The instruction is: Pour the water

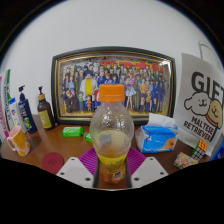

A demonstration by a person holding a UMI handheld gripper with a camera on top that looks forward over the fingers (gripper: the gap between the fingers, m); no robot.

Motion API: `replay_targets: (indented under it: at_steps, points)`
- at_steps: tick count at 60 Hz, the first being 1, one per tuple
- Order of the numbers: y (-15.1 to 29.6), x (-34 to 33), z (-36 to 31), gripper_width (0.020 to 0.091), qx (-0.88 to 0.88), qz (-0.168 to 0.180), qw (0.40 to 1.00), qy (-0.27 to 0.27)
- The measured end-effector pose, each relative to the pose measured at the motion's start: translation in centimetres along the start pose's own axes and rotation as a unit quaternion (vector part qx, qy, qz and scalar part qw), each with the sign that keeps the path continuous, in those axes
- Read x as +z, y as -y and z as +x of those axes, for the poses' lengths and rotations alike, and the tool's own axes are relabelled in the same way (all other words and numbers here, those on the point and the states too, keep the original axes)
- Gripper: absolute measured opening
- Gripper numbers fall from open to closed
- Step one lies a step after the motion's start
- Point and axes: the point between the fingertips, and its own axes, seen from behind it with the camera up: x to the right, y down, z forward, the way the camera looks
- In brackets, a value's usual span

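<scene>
With the bottle between your gripper fingers on the table, and whether the pads truly clamp it impossible to tell, make sure of the grip, then lift straight and tilt slowly.

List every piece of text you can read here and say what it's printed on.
"GIFT" and "MALTESE RETRIEVER": on the white box with a cartoon dog, beyond the fingers.
Label of the orange-capped bottle standing between the gripper fingers: too blurred to read.
Framed group photo, tissue pack, and small bottles: nothing legible.
</scene>
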Motion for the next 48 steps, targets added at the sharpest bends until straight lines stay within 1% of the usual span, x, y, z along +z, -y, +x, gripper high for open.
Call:
replay_targets:
  at_steps: [1,3,4,7,8,14,19,25,31,36,40,48]
  points:
    - [0.0,0.0,0.0,0.0345,0.000,0.000,1.000,-0.001]
    - [0.0,0.0,0.1,0.0336,0.003,-0.001,1.000,-0.004]
    - [0.0,0.0,0.1,0.0292,0.004,-0.002,1.000,-0.007]
    - [0.0,0.1,0.4,0.0289,0.000,-0.004,1.000,-0.018]
    - [0.0,0.2,0.5,0.0257,-0.004,-0.005,1.000,-0.021]
    - [0.6,0.2,0.7,0.0258,-0.035,-0.009,0.998,-0.042]
    - [2.3,-0.2,0.5,0.0256,-0.061,-0.004,0.996,-0.058]
    - [5.5,-1.5,-0.9,0.0258,-0.111,0.011,0.991,-0.078]
    - [9.3,-2.9,-3.5,0.0256,-0.200,0.029,0.974,-0.102]
    - [12.2,-4.3,-6.8,0.0256,-0.302,0.035,0.943,-0.132]
    - [14.0,-5.1,-10.1,0.0255,-0.391,0.047,0.908,-0.141]
    - [14.8,-5.1,-17.4,0.0256,-0.550,0.056,0.821,-0.140]
